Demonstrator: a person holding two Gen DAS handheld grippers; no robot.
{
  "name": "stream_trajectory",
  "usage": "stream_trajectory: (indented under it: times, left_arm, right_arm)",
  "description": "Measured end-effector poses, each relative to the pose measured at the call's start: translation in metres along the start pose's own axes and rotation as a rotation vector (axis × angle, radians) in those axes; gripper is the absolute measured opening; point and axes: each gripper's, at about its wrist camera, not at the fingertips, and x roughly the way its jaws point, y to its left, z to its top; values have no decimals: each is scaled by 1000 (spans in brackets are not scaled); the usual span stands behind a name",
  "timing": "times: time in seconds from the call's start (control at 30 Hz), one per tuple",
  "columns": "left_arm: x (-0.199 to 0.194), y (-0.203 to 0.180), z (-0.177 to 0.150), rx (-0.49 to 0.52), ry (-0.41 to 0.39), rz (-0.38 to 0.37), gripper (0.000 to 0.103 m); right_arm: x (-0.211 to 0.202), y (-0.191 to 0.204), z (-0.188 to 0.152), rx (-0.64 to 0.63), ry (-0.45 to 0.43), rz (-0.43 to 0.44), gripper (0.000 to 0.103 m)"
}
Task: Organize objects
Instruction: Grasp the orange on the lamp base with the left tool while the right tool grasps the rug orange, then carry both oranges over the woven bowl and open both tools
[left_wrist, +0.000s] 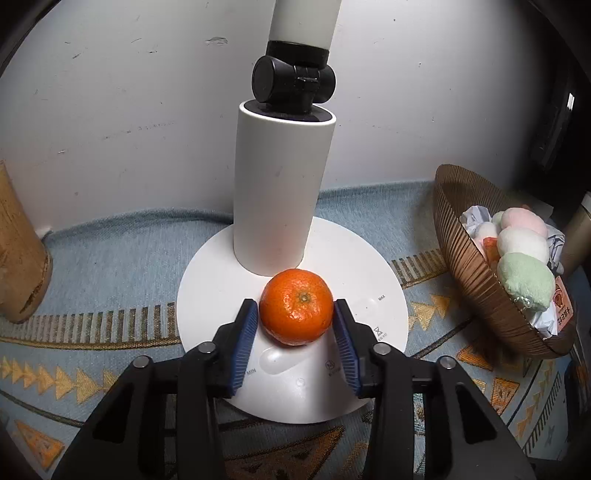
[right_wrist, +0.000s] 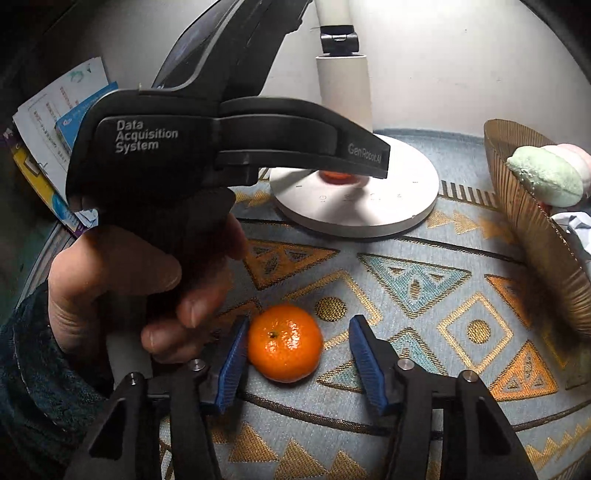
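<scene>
Your left gripper (left_wrist: 295, 314) clamped on a mandarin (left_wrist: 296, 305) on the lamp base (left_wrist: 369, 266), your right gripper (right_wrist: 297, 332) open around a second mandarin (right_wrist: 284, 342) on the cloth (right_wrist: 424, 258), only its left pad touching, basket (right_wrist: 546, 243) to the right

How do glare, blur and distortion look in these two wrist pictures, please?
Left wrist view: sharp, fisheye-curved wall, glare patch on lamp base. Right wrist view: highlights on tangerine, left gripper tip and fruit beneath smeared by blur.

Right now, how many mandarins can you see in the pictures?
2. One mandarin sits on the white lamp base, clamped by the left hand-held gripper. The other mandarin lies on the patterned cloth. The basket may hide more.
</scene>
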Motion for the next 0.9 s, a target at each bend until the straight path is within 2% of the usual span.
stream_trajectory:
  times: [0.07,0.27,0.43,0.57,0.67,0.9]
  left_arm:
    - [-1,-1,-1,8,-1,0,36]
    - [-14,-3,-8,27,-1,-4,36]
    - [-37,-7,-21,28,-3,-17,36]
    - [-64,-24,-33,49,-21,2,36]
    - [-85,-39,-38,55,-36,-12,36]
    - [-101,-108,-34,129,-62,-60,36]
  right_arm:
    - [-1,4,-1,-17,-2,1,38]
    - [-9,8,-9,-25,1,-5,38]
    - [-34,-1,-25,-32,-15,-11,38]
    - [-65,-25,-40,-2,-39,-51,38]
    - [-87,-45,-42,40,-64,-87,38]
    - [-131,-102,-44,154,-144,-160,38]
